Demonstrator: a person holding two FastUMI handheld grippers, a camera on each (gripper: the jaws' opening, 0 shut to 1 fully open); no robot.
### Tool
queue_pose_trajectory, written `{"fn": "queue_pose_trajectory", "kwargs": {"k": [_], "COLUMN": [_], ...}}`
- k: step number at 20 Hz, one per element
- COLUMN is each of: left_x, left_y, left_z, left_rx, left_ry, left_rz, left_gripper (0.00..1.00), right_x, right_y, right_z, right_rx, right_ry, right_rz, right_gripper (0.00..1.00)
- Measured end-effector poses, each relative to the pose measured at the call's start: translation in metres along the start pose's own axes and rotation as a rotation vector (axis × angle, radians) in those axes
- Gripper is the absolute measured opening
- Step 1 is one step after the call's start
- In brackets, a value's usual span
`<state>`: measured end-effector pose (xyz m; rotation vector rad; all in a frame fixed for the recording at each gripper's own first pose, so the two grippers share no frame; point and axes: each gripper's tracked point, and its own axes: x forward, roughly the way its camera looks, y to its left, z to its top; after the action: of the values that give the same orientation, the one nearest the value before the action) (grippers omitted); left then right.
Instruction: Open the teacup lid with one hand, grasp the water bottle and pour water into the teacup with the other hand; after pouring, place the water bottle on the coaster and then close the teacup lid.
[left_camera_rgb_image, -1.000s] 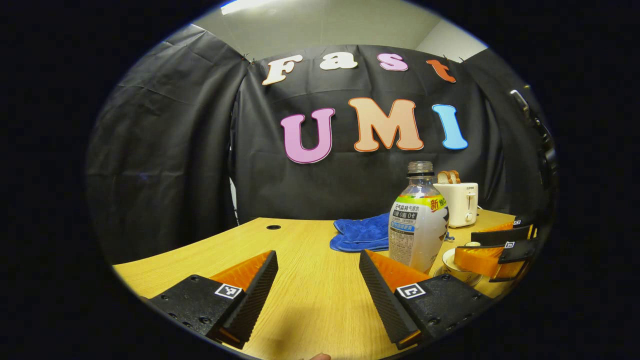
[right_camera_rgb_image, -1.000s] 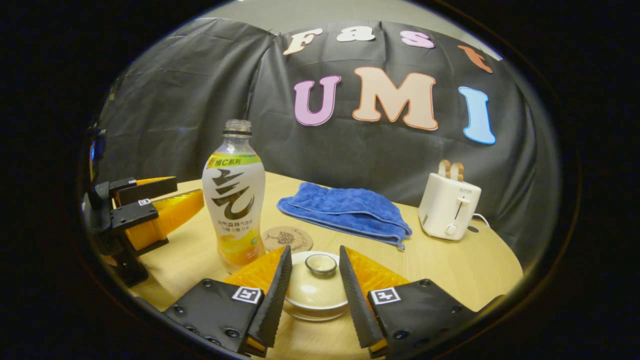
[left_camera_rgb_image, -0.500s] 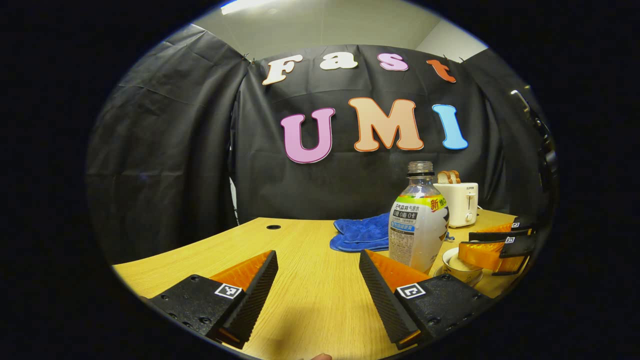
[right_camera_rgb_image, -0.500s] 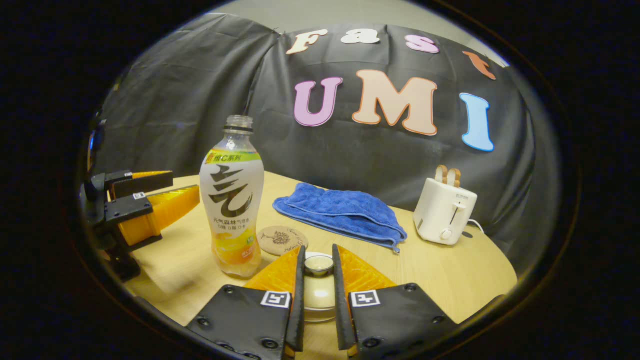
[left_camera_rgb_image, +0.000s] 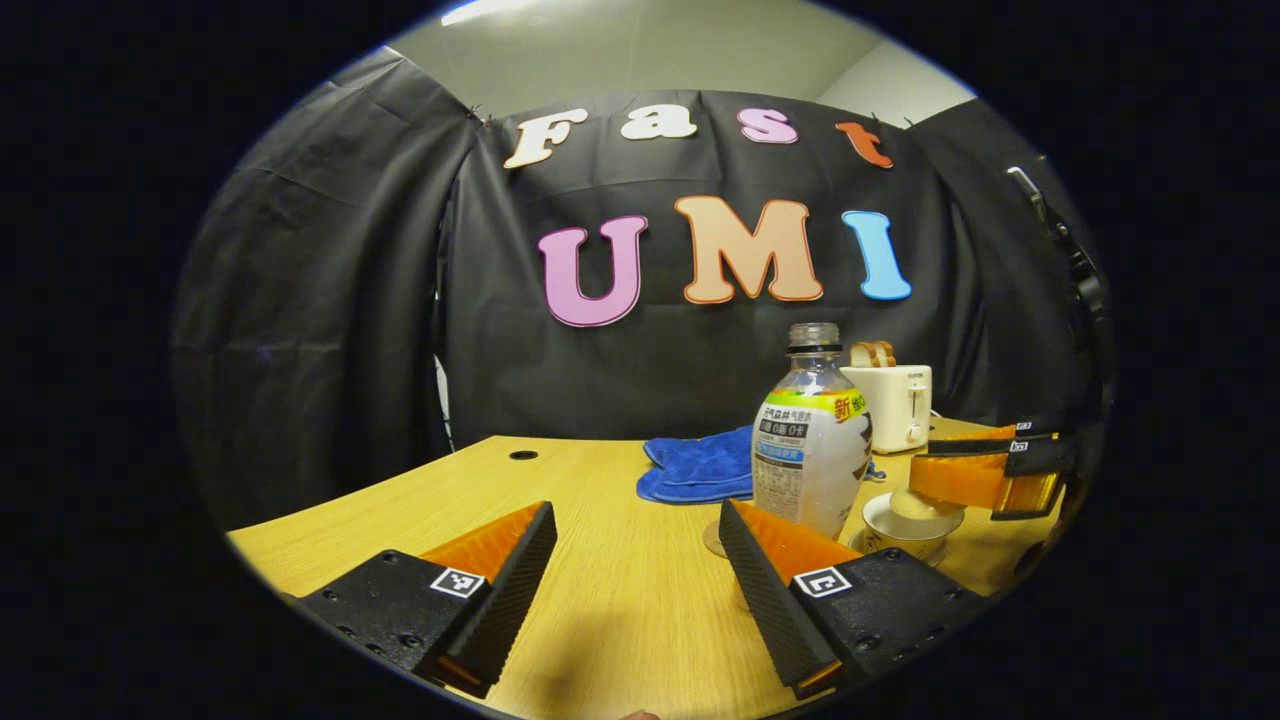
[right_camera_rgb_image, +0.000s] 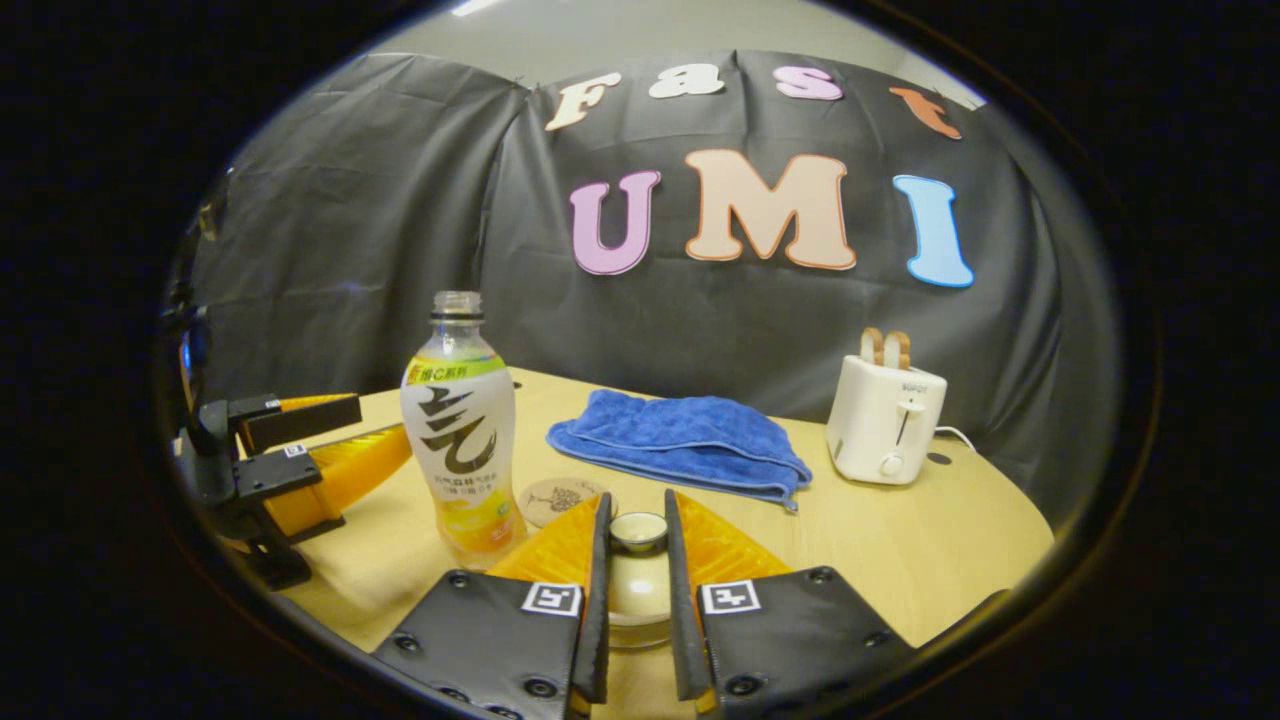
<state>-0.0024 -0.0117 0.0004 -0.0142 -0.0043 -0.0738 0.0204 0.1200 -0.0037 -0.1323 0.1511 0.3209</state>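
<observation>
Wooden table (left_camera_rgb_image: 600, 500) on our left, where our left gripper (left_camera_rgb_image: 635, 590) waits wide open and empty, short of the water bottle (left_camera_rgb_image: 808, 450). Moving right — the change: our right gripper (right_camera_rgb_image: 636, 600), closed on the teacup lid (right_camera_rgb_image: 638, 530) by its knob, has raised it off the teacup (left_camera_rgb_image: 905, 525). Cup's open, so pouring comes next; coaster (right_camera_rgb_image: 556, 498) sits beside the bottle.

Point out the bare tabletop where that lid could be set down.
Widest free patch: the table left of the water bottle, up to the grommet hole. Another lies in front of the toaster, right of the blue towel. Crowded: bottle, coaster and teacup cluster together.
</observation>
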Motion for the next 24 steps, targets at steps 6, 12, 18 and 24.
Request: {"fn": "queue_pose_trajectory", "kwargs": {"k": [6,12,18,24], "left_x": [-0.007,-0.015,-0.001,0.014], "left_y": [-0.021,-0.053,-0.072,-0.081], "left_z": [-0.001,-0.001,-0.005,-0.009], "left_rx": [-0.002,-0.022,-0.037,-0.044], "left_ry": [0.013,0.024,0.058,0.08], "left_rz": [-0.11,-0.249,-0.301,-0.32], "left_gripper": [0.96,0.96,0.96,0.94], "right_x": [-0.019,-0.032,-0.044,-0.048], "right_y": [-0.022,-0.041,-0.05,-0.059], "right_z": [0.016,0.014,0.016,0.015], "right_rx": [0.015,0.042,0.039,0.05], "right_ry": [-0.048,-0.046,-0.058,-0.06], "right_rz": [-0.033,-0.055,-0.069,-0.086], "right_gripper": [0.28,0.29,0.29,0.29]}}
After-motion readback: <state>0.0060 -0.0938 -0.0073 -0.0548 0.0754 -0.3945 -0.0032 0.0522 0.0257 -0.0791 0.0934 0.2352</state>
